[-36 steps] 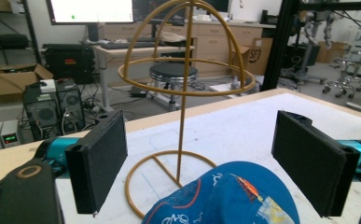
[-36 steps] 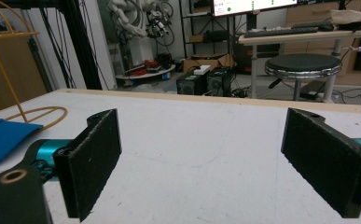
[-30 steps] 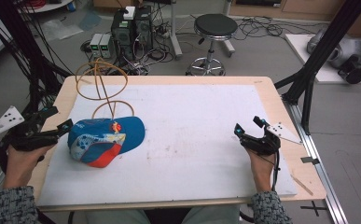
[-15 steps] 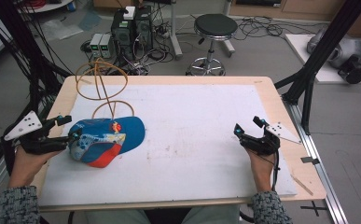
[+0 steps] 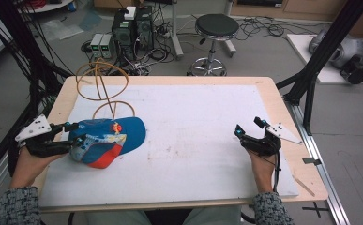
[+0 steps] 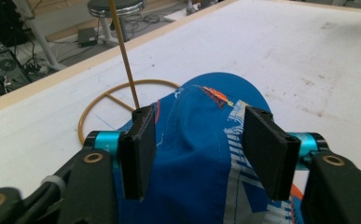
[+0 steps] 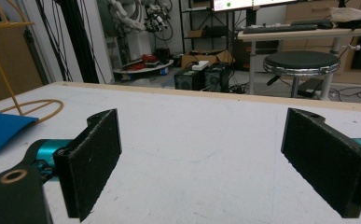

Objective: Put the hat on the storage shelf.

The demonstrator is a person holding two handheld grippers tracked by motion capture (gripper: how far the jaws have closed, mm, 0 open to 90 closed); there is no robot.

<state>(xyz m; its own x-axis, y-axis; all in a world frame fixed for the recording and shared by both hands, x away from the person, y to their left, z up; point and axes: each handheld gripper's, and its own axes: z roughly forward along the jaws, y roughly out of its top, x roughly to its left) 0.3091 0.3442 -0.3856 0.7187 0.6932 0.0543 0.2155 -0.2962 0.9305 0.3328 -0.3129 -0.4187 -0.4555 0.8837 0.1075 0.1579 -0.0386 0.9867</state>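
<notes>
Where the high view looks down on the white-covered table (image 5: 193, 154), a blue cap (image 5: 106, 140) lies near its left edge, its crown printed with white and pale patterns, an orange-red patch at the near side and a small red and yellow badge on top; its blue brim points toward the table's middle. Just behind the cap stands a yellow wire stand (image 5: 105, 89), a ring base with an upright hoop. The left gripper (image 5: 73, 135) reaches in from the left, its jaws around the cap's rear edge. The right gripper (image 5: 249, 133) rests well apart on the right side of the table, holding nothing. In the left gripper view, the cap (image 6: 201, 154) bulges up between the two black jaws, which have just been closing; the left pad looks to touch the cloth, while whether the right pad presses it I cannot tell. The wire stand (image 6: 122, 95) rises beyond. In the right gripper view, the jaws stand spread wide over bare table (image 7: 192, 140), with a corner of the cap (image 7: 1, 130) far off at the left.
</notes>
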